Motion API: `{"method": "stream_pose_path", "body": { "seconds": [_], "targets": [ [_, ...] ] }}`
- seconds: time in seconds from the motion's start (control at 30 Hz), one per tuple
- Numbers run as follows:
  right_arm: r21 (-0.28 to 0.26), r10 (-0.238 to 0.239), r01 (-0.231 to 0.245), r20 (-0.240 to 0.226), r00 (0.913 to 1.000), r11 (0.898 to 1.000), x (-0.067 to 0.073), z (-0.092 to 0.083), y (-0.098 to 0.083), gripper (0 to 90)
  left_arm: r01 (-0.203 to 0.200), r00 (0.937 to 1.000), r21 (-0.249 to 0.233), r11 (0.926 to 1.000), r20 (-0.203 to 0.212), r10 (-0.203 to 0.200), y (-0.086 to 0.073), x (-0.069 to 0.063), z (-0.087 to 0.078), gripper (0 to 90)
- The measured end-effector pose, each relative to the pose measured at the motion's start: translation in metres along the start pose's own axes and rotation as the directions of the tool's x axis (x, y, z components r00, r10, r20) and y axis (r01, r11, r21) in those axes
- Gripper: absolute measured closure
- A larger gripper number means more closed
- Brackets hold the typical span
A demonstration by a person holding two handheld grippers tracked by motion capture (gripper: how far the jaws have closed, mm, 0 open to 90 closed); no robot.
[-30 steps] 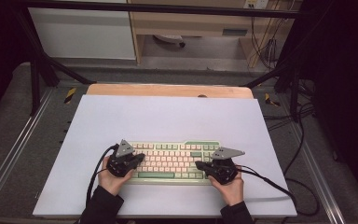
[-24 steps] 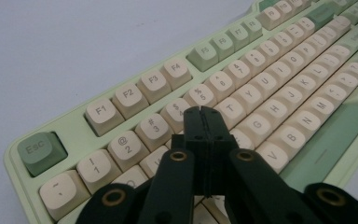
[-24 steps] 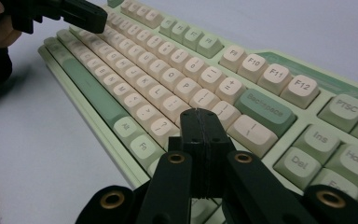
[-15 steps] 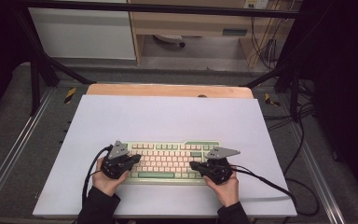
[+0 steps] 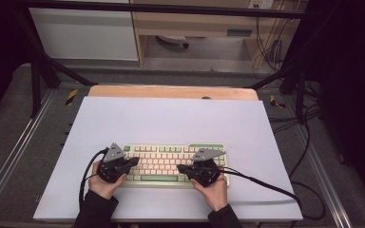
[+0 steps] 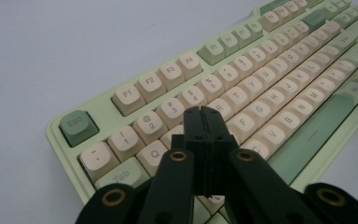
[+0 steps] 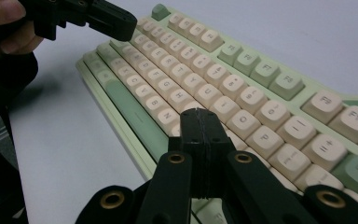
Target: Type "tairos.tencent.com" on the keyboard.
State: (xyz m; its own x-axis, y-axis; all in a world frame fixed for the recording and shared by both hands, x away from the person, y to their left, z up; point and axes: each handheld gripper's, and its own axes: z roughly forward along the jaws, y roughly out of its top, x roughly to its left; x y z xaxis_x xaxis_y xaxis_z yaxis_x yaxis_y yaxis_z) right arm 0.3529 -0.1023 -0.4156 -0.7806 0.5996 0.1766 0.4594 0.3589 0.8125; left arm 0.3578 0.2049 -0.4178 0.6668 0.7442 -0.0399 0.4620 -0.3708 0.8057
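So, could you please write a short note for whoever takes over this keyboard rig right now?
Left gripper: shut, holding nothing, tips over the keyboard's left letter keys, near W and E.
Right gripper: shut, holding nothing, tips over the right letter keys, near L.
Keyboard: lies flat on the white mat, near the person's edge, between both hands.
Done: both grippers are poised over the keys; whether any key has been pressed cannot be told.
Left: probably pressing keys with the closed tips, judging by their position.

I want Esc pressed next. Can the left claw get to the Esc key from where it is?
Probably yes. The left claw, jaws shut, hovers over the letter rows of the keyboard, and nothing lies between it and the green Esc key at the corner.
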Motion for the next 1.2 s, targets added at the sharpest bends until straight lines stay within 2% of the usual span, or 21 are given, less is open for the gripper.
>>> {"method": "stream_pose_path", "body": {
  "seconds": [0.1,0.17,0.57,0.9,1.2],
  "targets": [
    [0.009,-0.01,0.01,0.009,0.9999,1.0,0.003,0.007,0.004,90.0,0.001,1.0,0.0,1.0,-0.001,-0.001,0.0,0.001,-0.001,90.0],
    [0.005,0.001,-0.001,-0.006,1.0,1.0,0.006,0.012,0.006,90.0,0.001,1.0,0.001,1.0,-0.002,-0.001,0.0,0.001,-0.001,90.0],
    [0.04,-0.015,0.015,-0.004,0.9999,0.999,0.017,0.038,0.009,90.0,0.006,1.0,-0.002,1.0,-0.003,-0.006,-0.001,0.003,-0.002,90.0],
    [0.064,-0.017,0.017,-0.015,0.9998,0.998,0.019,0.049,0.008,90.0,0.01,0.9999,-0.005,0.9999,-0.004,-0.01,-0.001,0.004,-0.003,90.0],
    [0.084,-0.024,0.024,-0.01,0.9997,0.996,0.019,0.052,0.007,90.0,0.01,0.9999,-0.006,0.9999,-0.005,-0.01,-0.001,0.004,-0.003,90.0]
  ]
}}
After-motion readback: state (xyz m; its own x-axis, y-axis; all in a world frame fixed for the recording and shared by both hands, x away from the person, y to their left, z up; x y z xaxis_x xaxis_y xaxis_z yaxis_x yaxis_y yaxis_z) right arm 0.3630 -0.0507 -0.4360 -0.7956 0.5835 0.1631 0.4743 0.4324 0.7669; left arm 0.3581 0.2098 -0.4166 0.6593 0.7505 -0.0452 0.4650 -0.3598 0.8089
